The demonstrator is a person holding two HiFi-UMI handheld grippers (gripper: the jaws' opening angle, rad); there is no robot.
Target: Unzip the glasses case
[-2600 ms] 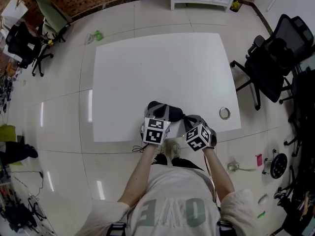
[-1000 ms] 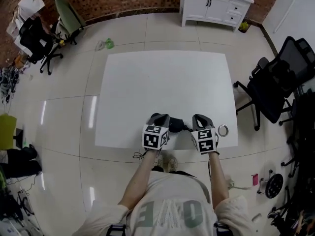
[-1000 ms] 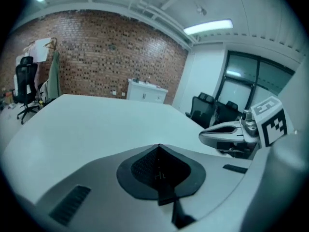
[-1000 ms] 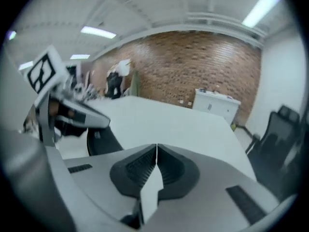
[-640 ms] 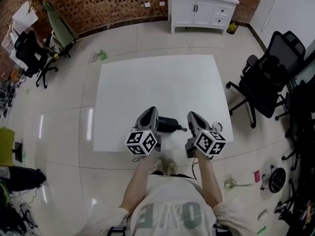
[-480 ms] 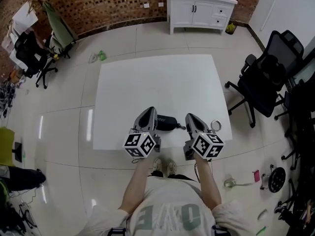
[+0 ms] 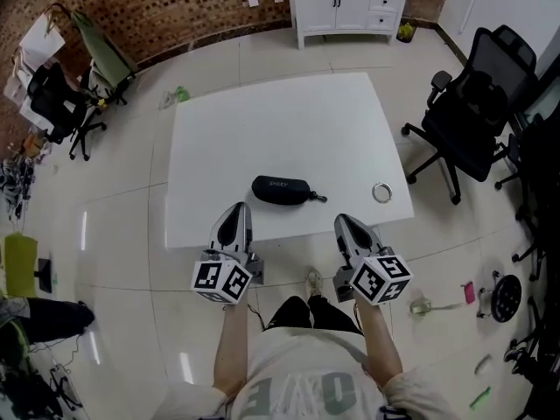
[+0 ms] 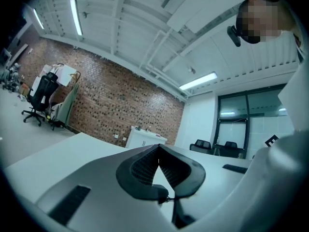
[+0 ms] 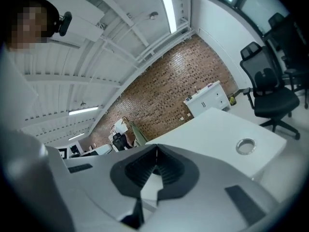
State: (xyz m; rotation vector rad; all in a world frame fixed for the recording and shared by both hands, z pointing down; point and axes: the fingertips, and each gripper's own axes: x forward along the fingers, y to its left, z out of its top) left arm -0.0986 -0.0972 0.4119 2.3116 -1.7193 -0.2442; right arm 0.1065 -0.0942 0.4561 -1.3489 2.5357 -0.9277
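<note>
In the head view the black glasses case [image 7: 281, 189] lies on the white table [image 7: 262, 112] in a room with a brick wall [image 7: 175, 7], apart from the left gripper [image 7: 235, 215] and right gripper [image 7: 344, 226], its zip too small to see; the left gripper view and the right gripper view each show 2 jaws pressed together, holding nothing.

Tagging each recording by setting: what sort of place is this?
Probably an office or workroom: a black office chair stands beside a white table, and a white cabinet sits against a brick wall on a tiled floor.
</note>
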